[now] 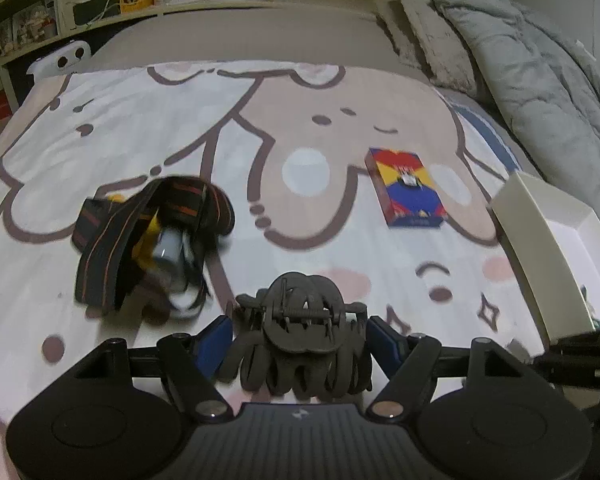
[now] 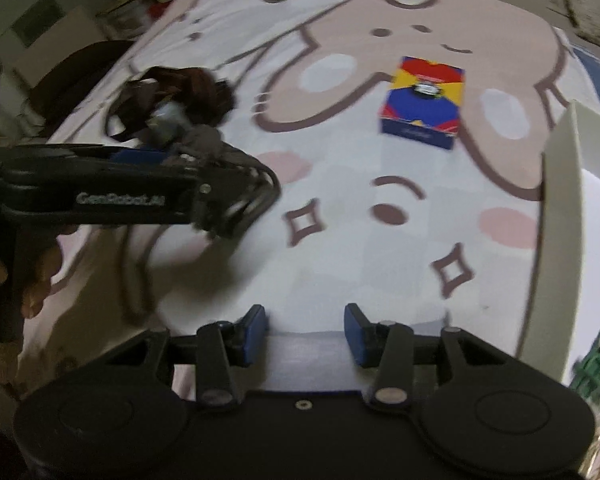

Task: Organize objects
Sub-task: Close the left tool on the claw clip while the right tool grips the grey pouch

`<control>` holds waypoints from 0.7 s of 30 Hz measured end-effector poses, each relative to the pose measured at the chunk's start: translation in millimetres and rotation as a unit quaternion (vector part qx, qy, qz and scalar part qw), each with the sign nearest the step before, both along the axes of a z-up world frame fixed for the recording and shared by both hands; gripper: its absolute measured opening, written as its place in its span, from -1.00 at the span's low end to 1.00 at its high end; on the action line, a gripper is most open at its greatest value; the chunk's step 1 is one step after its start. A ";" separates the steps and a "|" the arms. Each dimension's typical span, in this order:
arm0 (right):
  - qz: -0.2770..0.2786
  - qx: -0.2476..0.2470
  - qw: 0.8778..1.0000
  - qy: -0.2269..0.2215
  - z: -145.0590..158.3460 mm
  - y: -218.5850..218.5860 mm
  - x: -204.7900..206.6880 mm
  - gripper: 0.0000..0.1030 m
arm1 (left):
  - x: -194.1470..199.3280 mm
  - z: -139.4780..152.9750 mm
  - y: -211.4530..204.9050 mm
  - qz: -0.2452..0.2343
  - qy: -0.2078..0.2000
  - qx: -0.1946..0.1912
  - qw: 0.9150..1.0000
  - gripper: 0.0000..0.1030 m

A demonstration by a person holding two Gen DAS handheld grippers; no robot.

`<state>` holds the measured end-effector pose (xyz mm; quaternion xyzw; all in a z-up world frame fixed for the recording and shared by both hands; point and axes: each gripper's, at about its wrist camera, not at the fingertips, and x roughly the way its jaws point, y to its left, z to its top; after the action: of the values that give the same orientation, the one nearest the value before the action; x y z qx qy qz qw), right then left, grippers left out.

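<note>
A cartoon-printed blanket (image 1: 148, 120) covers the bed and carries everything in play. At its right edge stands a white open box (image 1: 540, 232), one tall wall facing the blanket; in the right wrist view that wall (image 2: 556, 216) rises just right of the right gripper. Grey bedding (image 1: 540, 64) is heaped beyond the box, and shelves (image 1: 100, 4) run along the far side.

On the blanket's left lies a headlamp with dark striped straps (image 1: 140, 232), bundled loosely. Farther right, well apart from it, a red, yellow and blue card box (image 1: 406, 188) lies flat, with bare blanket all around it.

The left gripper (image 1: 298, 332) has its blue pads pressed against the two sides of a black claw hair clip (image 1: 300, 328), which is lifted above the blanket, teeth pointing toward the camera. The right gripper (image 2: 306, 334) stands parted with nothing between its pads, low over open blanket between the left gripper and the white box.
</note>
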<state>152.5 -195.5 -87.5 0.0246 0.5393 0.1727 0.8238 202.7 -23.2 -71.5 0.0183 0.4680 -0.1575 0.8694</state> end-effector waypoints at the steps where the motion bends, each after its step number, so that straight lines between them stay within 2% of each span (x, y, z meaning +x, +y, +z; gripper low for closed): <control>1: -0.002 0.003 1.000 -0.002 3.1 0.3 -2.8 -0.13 | -3.7 1.7 0.8 -0.001 0.004 0.003 1.000 0.43; 6: -0.045 0.024 0.999 -0.010 24.5 -9.8 -20.8 -0.12 | -25.1 7.4 2.9 -0.013 0.032 0.017 0.999 0.43; 10: -0.088 0.033 0.996 -0.004 34.7 -18.7 -40.0 -0.12 | -34.5 7.8 -1.2 -0.015 0.035 0.020 0.999 0.43; 16: -0.125 0.028 0.991 0.028 27.6 -26.9 -73.8 -0.12 | -41.7 11.0 -19.6 -0.040 0.009 -0.008 0.999 0.43; 19: -0.129 0.018 0.990 0.044 20.5 -27.2 -77.8 -0.12 | -46.8 8.1 -32.6 -0.057 0.008 0.012 0.998 0.43; 21: -0.148 0.033 0.987 0.052 16.4 -31.8 -74.6 -0.08 | -51.0 3.8 -34.7 -0.068 0.022 0.021 0.997 0.43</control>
<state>78.0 -227.3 -71.0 0.1401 0.5659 0.0655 0.8098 151.7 -57.8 -67.7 0.0650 0.4877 -0.2072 0.8456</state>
